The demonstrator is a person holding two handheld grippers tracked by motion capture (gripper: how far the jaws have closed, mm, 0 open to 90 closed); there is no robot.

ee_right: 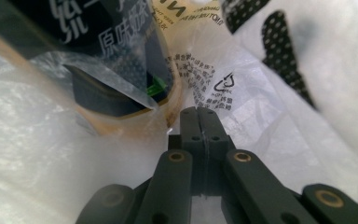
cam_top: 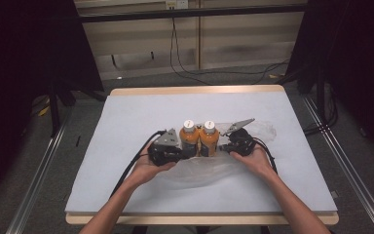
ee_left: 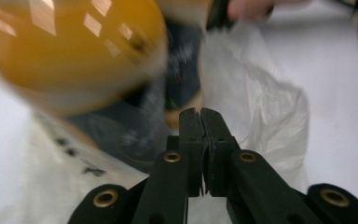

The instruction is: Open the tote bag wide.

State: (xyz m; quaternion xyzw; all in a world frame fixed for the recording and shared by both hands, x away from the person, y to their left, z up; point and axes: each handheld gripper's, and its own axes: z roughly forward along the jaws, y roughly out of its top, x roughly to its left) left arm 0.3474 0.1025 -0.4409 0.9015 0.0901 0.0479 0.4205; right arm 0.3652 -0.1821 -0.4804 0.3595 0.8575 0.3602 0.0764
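Observation:
Two orange bottles with white caps stand side by side mid-table, the left one and the right one. A clear plastic bag lies crumpled around their bases. My left gripper sits against the left bottle's side, my right gripper against the right bottle's side. In the left gripper view the jaws are shut on the bag's film, beneath a blurred orange bottle. In the right gripper view the jaws are shut on printed bag film, next to a dark bottle label.
A pale blue-grey mat covers the wooden table. Cables trail from both grippers toward the person. Dark stands and floor cables surround the table.

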